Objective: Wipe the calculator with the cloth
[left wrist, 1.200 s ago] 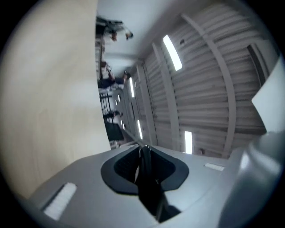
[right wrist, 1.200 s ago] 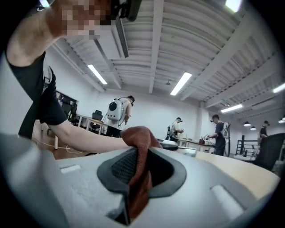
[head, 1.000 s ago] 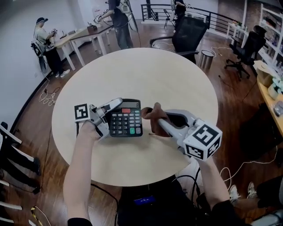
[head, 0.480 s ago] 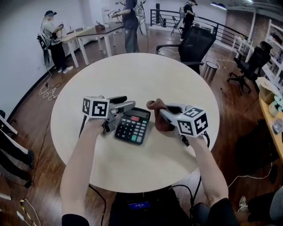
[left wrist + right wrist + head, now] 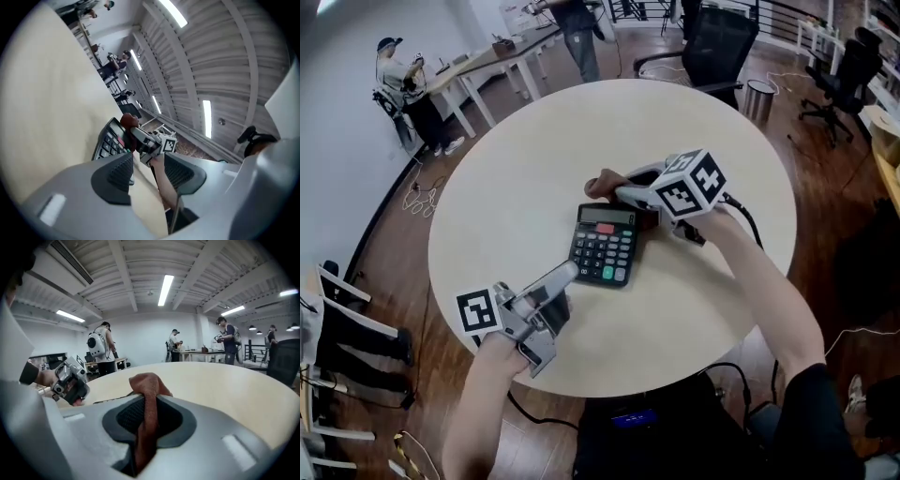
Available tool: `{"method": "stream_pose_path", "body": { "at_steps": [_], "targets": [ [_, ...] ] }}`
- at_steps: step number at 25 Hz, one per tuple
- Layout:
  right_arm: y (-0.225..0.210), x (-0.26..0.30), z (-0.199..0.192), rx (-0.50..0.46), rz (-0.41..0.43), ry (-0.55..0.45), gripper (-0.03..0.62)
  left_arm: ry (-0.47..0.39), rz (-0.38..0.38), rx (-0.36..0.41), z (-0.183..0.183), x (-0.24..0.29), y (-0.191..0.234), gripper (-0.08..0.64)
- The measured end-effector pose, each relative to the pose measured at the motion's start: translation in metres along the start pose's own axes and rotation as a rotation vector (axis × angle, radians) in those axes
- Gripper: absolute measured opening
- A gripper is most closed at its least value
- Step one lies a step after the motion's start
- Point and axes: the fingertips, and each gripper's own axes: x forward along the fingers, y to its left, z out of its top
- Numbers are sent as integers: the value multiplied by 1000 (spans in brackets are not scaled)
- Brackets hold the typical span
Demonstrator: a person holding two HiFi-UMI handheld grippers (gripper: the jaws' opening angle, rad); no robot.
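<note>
Atop the round pale table [image 5: 502, 169], approx. at its centre, the calc [image 5: 604, 246] is seen lying flat, keys up. Its display end is turned toward the far side and its body is set slightly askew. A red key and a green key can be made out in the head view.

At that display end the cloth [image 5: 598, 184], a red-brown bunch, is pinched by the R gripper [image 5: 614, 194]. In the right gripper view the jaws are pressed together on the fabric [image 5: 146, 380], which sticks up past the pads and hangs down btw them. The cloth is held right at the calc's far edge; whether it touches the casing can't be told. The R gripper's marker cube [image 5: 689, 183] is seen over the calc's far-right corner, w/ the forearm reaching in from the right.

The L gripper [image 5: 561, 292] is held by the table's near-left edge, aimed at the calc, its upper jaw tip near the calc's near-left corner. Its jaws are spread, though they have just been closing partway, and nothing is gripped btw them. In the left gripper view [image 5: 150, 174] only table edge and the other forearm are seen through the gap, w/ calc [image 5: 108, 140] and cloth [image 5: 127, 121] farther off. Its marker cube [image 5: 478, 311] is turned up toward the head camera.

Beyond the table an office chair [image 5: 712, 42] and a bin [image 5: 757, 94] are visible.
</note>
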Motion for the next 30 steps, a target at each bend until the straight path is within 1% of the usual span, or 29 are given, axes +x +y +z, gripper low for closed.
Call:
{"method": "stream_pose_path", "body": {
  "at_steps": [1, 3, 5, 6, 7, 9, 11, 12, 13, 14, 15, 17, 19, 21, 24, 27, 30],
  "targets": [
    [6, 2, 0, 12, 29, -4, 51, -39, 13, -37, 4, 2, 6, 199],
    [15, -1, -4, 37, 54, -11, 51, -116, 42, -99, 16, 7, 18, 199],
    [23, -9, -11, 70, 54, -16, 51, -176, 58, -131, 29, 9, 27, 199],
    [28, -15, -14, 94, 54, -22, 51, -192, 64, -137, 33, 10, 30, 199],
    [33, -23, -18, 124, 50, -32, 51, -196, 74, -135, 37, 11, 33, 199],
    [43, -40, -26, 198, 41, -69, 51, -191, 110, -102, 46, 11, 39, 199],
    [59, -53, -32, 262, 79, -107, 51, -216, 148, -46, 64, 7, 44, 199],
    [67, -57, -33, 276, 102, -118, 51, -233, 154, -26, 72, 3, 45, 199],
    [71, -58, -33, 274, 106, -124, 51, -242, 151, -13, 75, -2, 44, 199],
    [68, -59, -32, 257, 82, -124, 51, -236, 143, 0, 74, -6, 42, 199],
    [59, -60, -31, 230, 40, -123, 51, -213, 137, 19, 68, -8, 38, 198],
    [35, -58, -24, 185, -43, -124, 51, -126, 136, 78, 48, -3, 30, 191],
    [21, -44, -13, 170, -69, -123, 51, -56, 146, 117, 34, 3, 25, 179],
    [24, -22, -8, 152, -41, -93, 51, -30, 161, 117, 28, 6, 25, 178],
    [42, -11, -13, 94, 19, -52, 51, -33, 171, 82, 26, 8, 28, 167],
    [56, -31, -22, 57, 47, -49, 51, -68, 159, 45, 27, 6, 29, 141],
    [76, -57, -37, 61, 98, -51, 51, -88, 152, 39, 29, 4, 32, 132]
  ]
}}
